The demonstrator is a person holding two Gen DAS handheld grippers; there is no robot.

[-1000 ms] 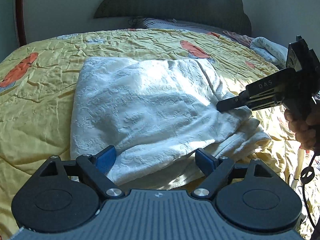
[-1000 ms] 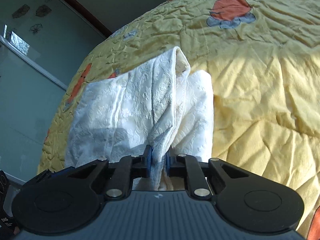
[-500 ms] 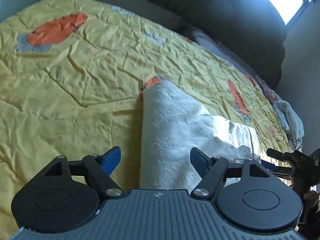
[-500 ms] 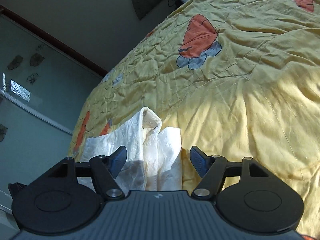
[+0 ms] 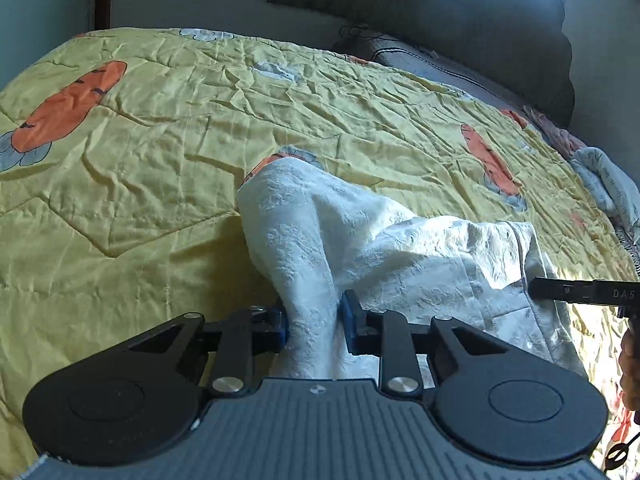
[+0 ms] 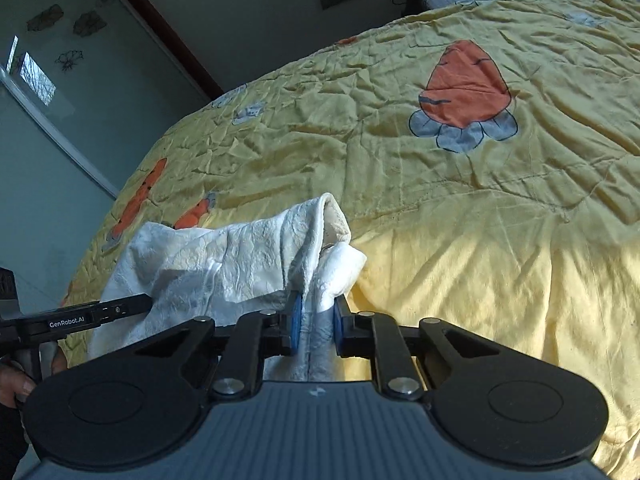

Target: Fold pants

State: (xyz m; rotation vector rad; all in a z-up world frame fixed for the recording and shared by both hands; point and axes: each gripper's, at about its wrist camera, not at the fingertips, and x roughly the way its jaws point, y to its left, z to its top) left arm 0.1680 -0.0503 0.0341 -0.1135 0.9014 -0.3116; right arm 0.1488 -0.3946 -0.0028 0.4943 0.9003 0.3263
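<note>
Right now the white pants (image 5: 384, 248) lie bunched on the yellow quilt (image 5: 168, 152) that covers the bed, toward its near edge, with the carrot prints spread across the cloth beyond them. Seen from the left wrist, the left gripper (image 5: 314, 322) has a thick fold of the pants between its blue pads (image 5: 351, 316); its jaws are closing, and the pads already press the fabric from both sides. From that fold the cloth rises in a ridge away from the camera, then drops to the right toward the other tool

Seen from the right wrist, the right gripper (image 6: 316, 320) is also closing, and its pads (image 6: 297, 320) pinch a narrow gathered edge of the pants, where a hem or waistband curls over just above the fingers. Each gripper shows in the other's view: the right one enters at the right edge of the left view with its tip buried in the fabric, and the left one reaches in from the left edge of the right view

A dark headboard (image 5: 440, 12) stands at the far edge of the bed, and a pale folded cloth (image 5: 608, 184) sits near the bed's far right corner
</note>
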